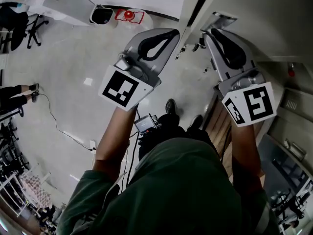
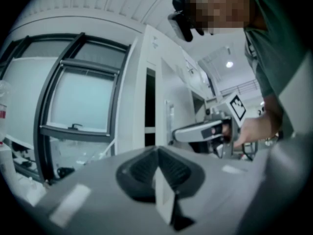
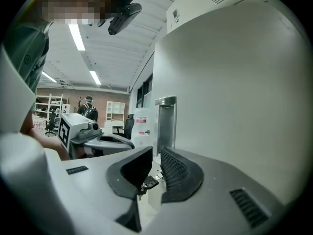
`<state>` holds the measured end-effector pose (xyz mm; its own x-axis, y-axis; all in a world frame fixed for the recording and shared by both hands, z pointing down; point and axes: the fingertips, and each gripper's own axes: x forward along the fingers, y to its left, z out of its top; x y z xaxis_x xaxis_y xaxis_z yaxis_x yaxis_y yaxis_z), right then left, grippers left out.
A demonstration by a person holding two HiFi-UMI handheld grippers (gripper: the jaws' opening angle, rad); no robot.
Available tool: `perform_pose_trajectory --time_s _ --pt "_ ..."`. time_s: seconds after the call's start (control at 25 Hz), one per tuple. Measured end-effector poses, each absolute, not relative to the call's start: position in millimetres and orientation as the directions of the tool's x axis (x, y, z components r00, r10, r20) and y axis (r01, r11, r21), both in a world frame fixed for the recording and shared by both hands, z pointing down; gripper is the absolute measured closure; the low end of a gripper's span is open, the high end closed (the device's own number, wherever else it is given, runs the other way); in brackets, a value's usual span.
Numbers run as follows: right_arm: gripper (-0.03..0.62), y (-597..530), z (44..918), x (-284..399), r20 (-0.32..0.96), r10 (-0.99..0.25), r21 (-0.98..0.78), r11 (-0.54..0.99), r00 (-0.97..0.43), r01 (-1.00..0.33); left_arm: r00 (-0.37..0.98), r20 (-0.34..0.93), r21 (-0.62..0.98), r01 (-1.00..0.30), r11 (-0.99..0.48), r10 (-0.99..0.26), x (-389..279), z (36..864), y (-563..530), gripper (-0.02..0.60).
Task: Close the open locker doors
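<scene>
Held up to the white locker door [image 3: 234,106]: the right gripper [image 3: 155,156], jaws a little apart, set either side of a small dark key [image 3: 147,182] at the door's edge, pads not visibly clamped on it. Just beyond the jaws, the door's upright metal handle [image 3: 165,126]. Alongside, near that same edge in the head view, the left gripper [image 1: 172,33], jaws closed together with nothing between them. Far below, pale floor [image 1: 73,72] and a trailing black cable [image 1: 58,126].
</scene>
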<state>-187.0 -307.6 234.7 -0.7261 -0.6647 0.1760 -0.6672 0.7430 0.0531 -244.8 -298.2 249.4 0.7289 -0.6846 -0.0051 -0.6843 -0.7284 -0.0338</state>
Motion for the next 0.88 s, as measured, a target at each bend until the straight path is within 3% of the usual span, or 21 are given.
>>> perform_pose_trajectory --time_s 0.88 --pt "0.559 -358 235 -181 0.162 -0.754 0.102 0.654 -0.636 -0.75 0.719 -0.025 -0.013 -0.695 -0.719 -0.695 -247 256 -311 0.578"
